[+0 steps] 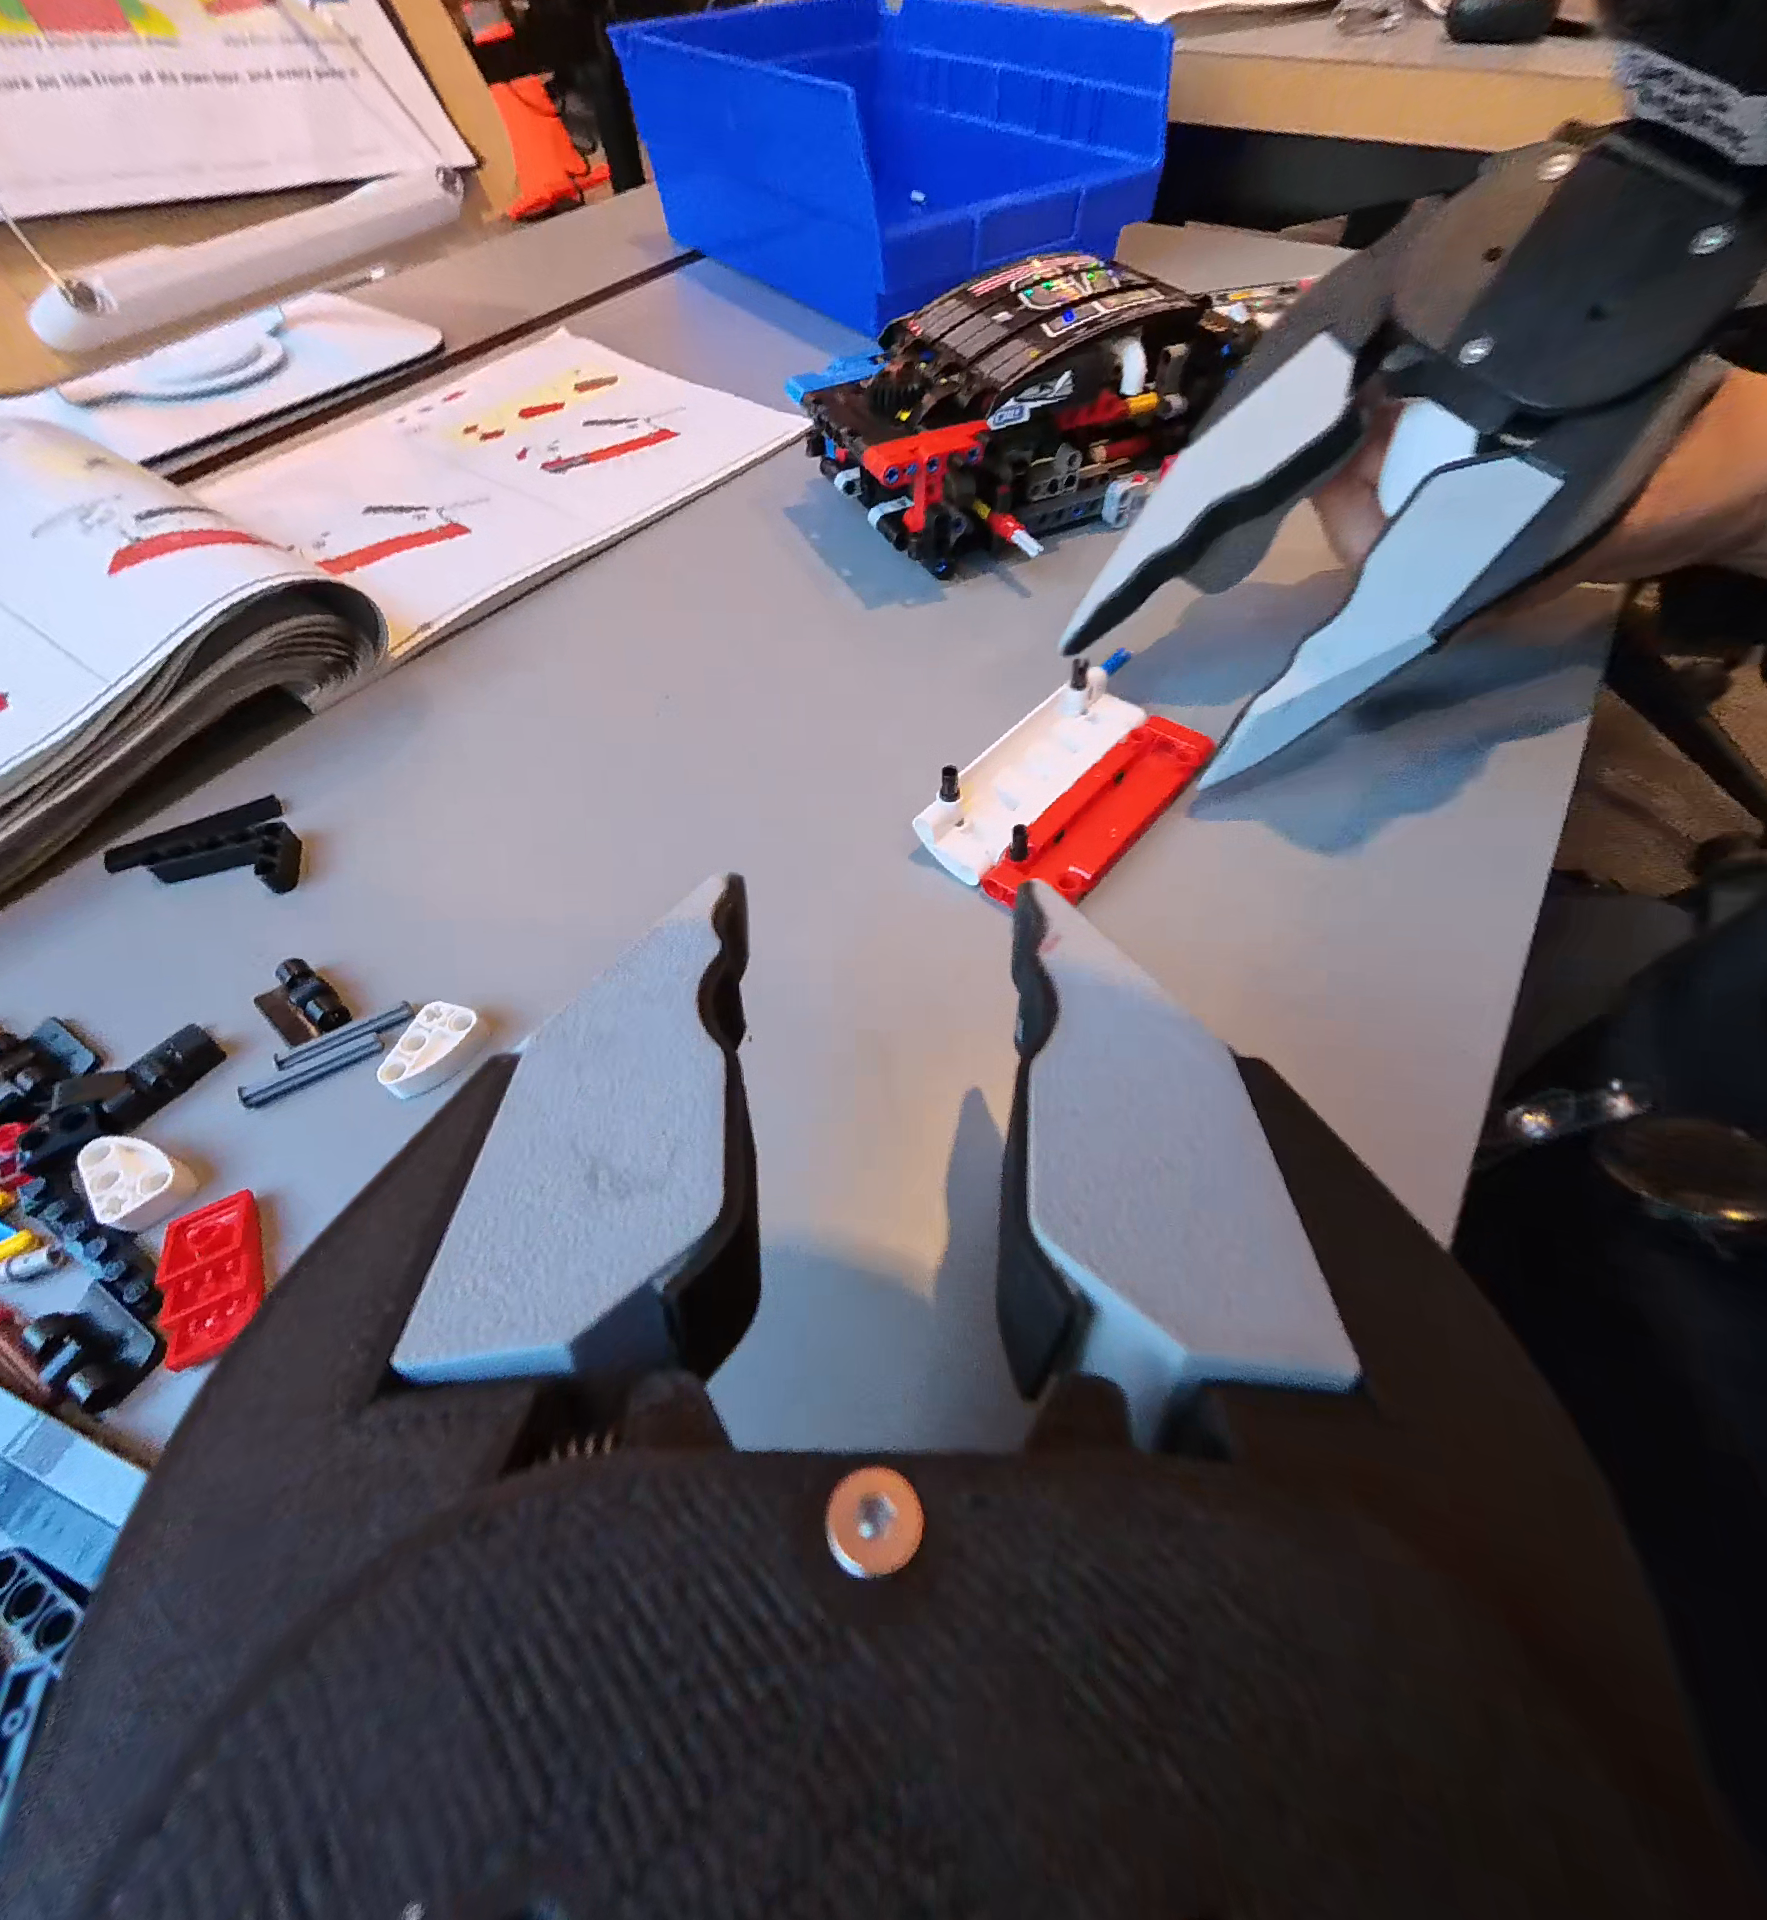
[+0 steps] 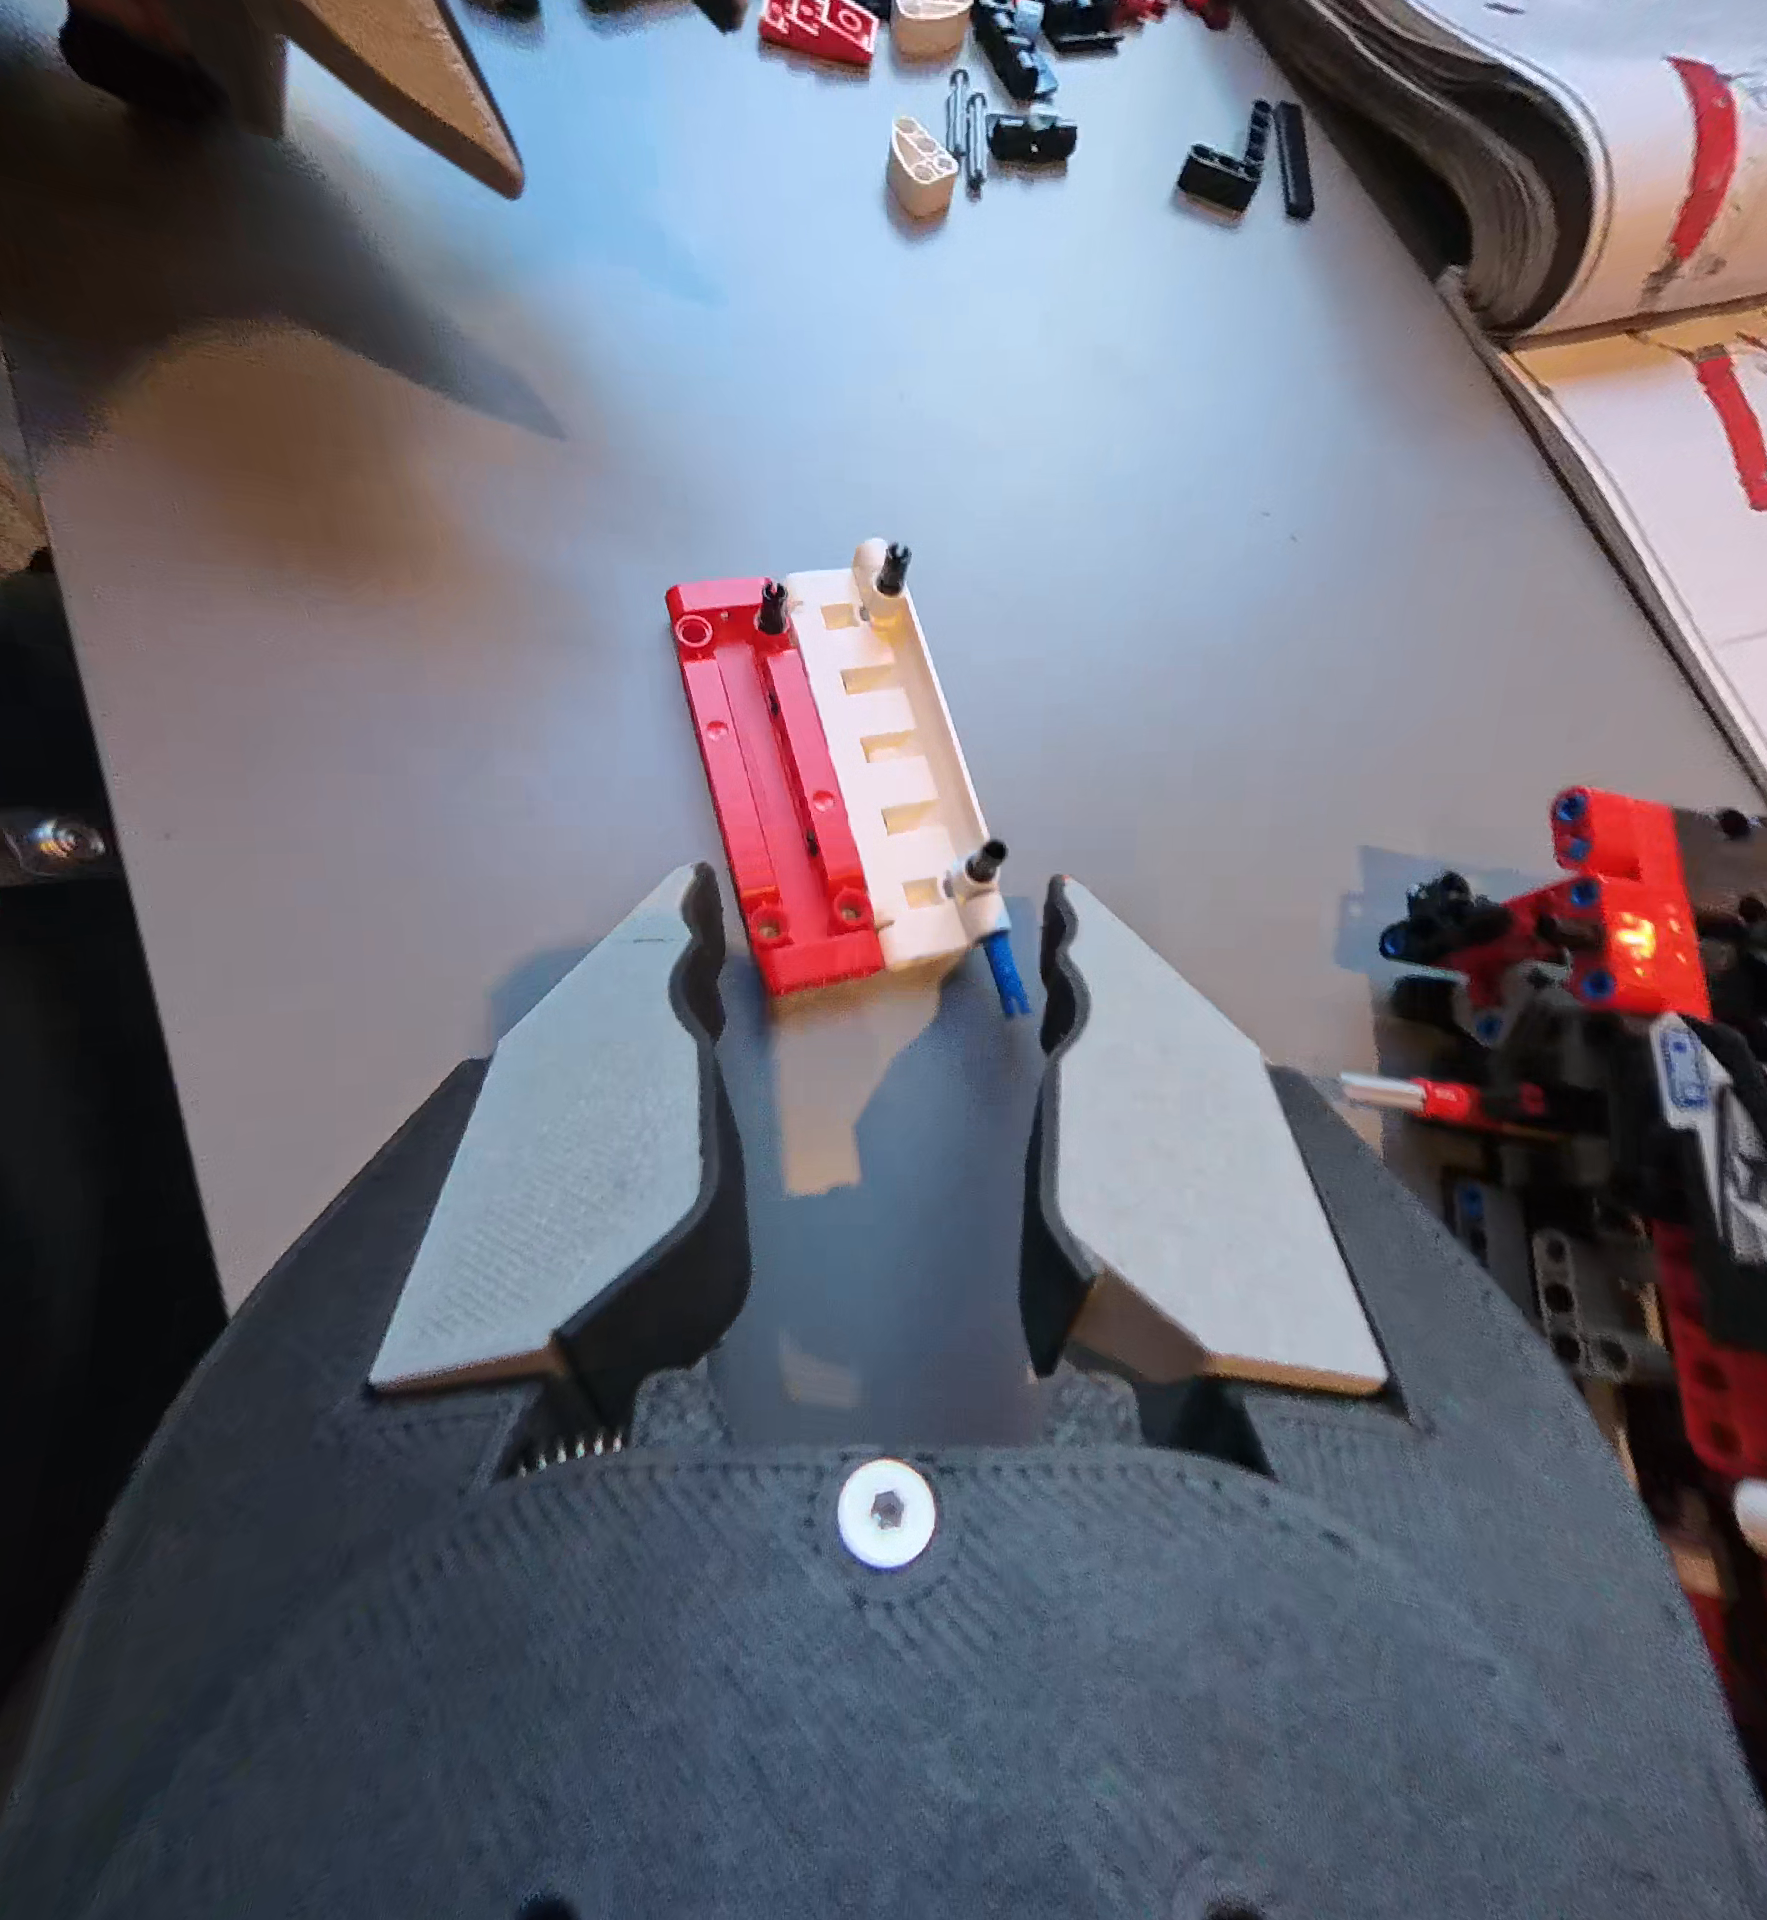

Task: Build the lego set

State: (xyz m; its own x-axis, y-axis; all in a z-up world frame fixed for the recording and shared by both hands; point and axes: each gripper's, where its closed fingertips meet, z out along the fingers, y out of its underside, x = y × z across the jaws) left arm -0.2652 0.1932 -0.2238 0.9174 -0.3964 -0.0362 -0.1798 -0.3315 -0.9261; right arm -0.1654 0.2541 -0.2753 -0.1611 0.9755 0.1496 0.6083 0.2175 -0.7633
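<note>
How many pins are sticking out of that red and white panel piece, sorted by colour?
Black pins: 3
Blue pins: 1
Total: 4, on the red and white panel piece

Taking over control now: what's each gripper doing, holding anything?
Left gripper: open, empty, above the table.
Right gripper: open, empty, at the near end of the red-and-white panel.
</note>
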